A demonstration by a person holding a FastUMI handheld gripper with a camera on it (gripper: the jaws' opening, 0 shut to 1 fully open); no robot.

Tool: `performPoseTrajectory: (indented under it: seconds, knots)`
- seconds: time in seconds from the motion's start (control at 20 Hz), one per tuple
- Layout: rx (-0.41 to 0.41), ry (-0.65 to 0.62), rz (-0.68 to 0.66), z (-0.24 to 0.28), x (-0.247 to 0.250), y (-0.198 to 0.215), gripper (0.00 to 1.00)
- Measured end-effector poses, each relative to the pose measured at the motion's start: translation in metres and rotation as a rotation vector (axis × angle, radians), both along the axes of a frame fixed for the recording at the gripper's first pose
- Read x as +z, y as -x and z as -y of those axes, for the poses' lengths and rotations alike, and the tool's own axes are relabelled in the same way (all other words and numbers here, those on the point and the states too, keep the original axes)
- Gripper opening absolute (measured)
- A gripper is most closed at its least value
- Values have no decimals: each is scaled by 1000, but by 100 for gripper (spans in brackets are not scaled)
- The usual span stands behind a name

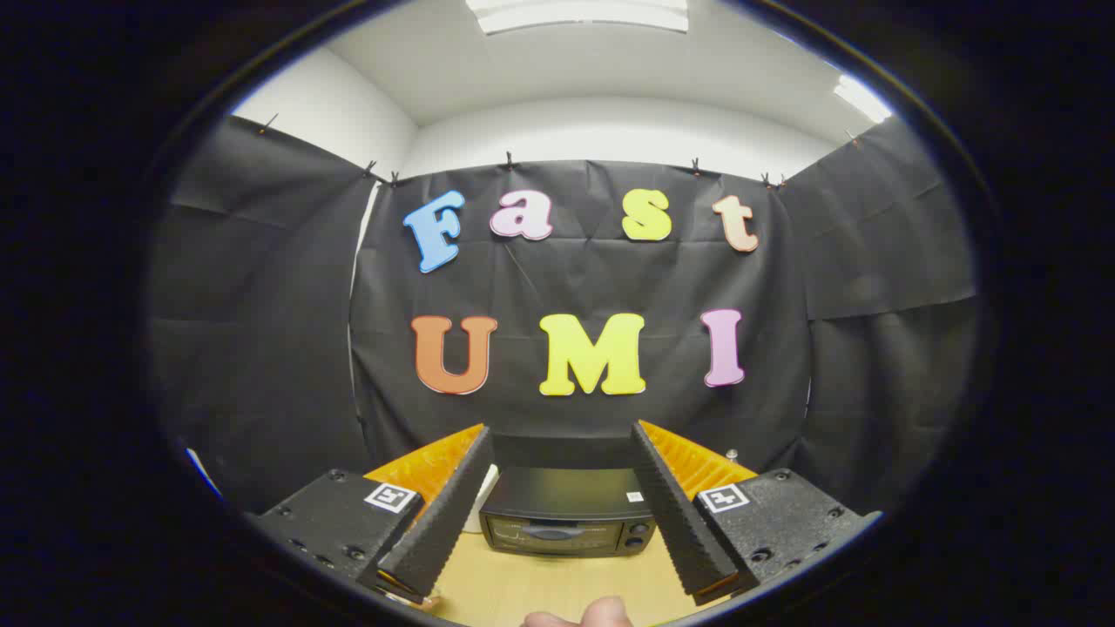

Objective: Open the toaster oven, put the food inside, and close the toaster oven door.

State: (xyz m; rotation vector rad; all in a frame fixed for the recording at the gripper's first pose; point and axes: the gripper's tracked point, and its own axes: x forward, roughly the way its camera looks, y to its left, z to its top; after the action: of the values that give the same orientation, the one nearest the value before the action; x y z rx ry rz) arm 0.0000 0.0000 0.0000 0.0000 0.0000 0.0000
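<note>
The two-finger gripper (562, 440) is held well back from the work, its black ribbed fingers (444, 514) spread wide apart with orange backing behind each and black mounting blocks carrying small square markers at their bases. Nothing is gripped; the space between the fingers is empty air.

Seen through that gap, beyond the fingertips, the small black toaster oven (566, 521) with a glass-fronted door sits on the pale wooden tabletop (540, 592). Its door is closed, a dark curved handle running across the upper part of the front, and two round knobs stand one above the other at the right side of its face. The oven's back is close to the black cloth wall of the booth.

A small white object (485, 505), mostly hidden behind the left finger, stands just beside the oven's left side; what it is cannot be told. A small round metallic knob-like thing (732, 455) peeks up behind the right finger's orange backing.

At the near edge of the table, below the fingers, a person's fingertip (601, 614) shows. The stretch of tabletop between the fingers and the oven front is bare.
</note>
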Motion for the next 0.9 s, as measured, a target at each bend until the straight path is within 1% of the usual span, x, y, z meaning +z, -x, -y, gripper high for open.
performPoseTrajectory:
  seconds: [0.5, 0.9]
  knots:
    - [-22, -28, -31, 5, -4, 5, 100]
    - [-58, -42, -55, 15, -10, 7, 100]
